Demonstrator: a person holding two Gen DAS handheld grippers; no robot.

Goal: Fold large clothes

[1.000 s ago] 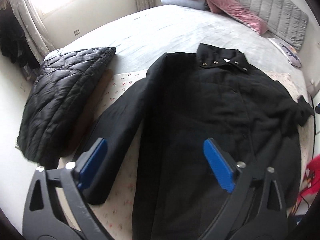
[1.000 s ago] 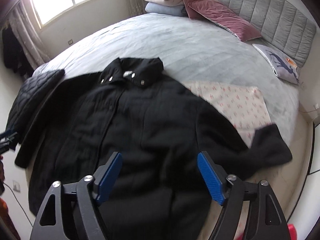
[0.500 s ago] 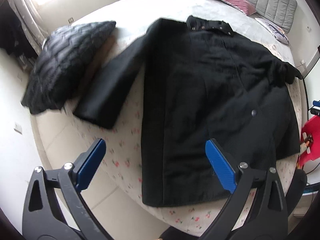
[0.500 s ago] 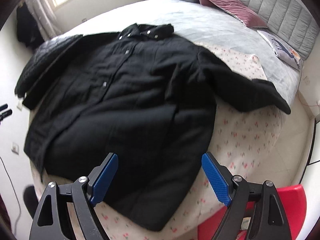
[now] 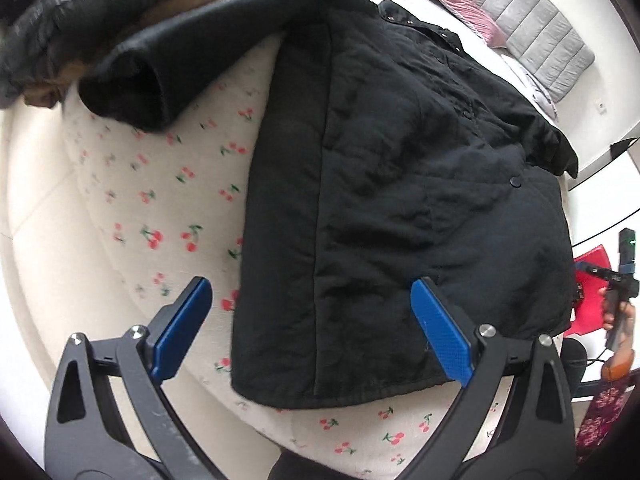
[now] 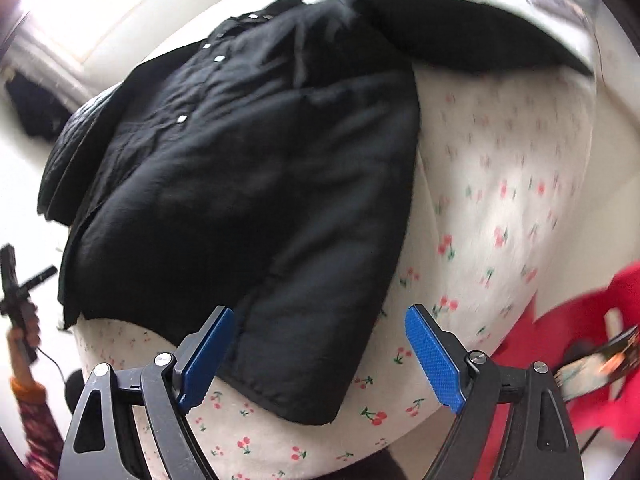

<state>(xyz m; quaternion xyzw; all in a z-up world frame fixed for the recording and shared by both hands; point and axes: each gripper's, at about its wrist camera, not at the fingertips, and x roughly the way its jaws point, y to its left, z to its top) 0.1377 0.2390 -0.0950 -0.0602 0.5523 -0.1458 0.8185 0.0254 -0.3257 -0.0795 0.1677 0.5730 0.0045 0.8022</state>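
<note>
The black coat (image 5: 400, 184) lies spread flat, front up, on the cherry-print sheet (image 5: 160, 200) at the foot of the bed, its hem at the near edge and its collar far from it. The left hand-held gripper (image 5: 308, 328) hangs over the hem's left corner with its jaws wide apart and nothing between the pads; the right hand-held gripper (image 6: 320, 354) hangs over the hem's right corner, jaws likewise apart and empty. The step in hand looks to be taking the hem at both corners. To do it well, each gripper should come down astride its corner of the hem, pinch both layers of the padded cloth just inside the seam, and lift evenly toward the collar, since a shallow bite on thick fabric is likely to slip. One sleeve (image 5: 132, 92) lies out beside the hem's left side and may want tucking first.
</note>
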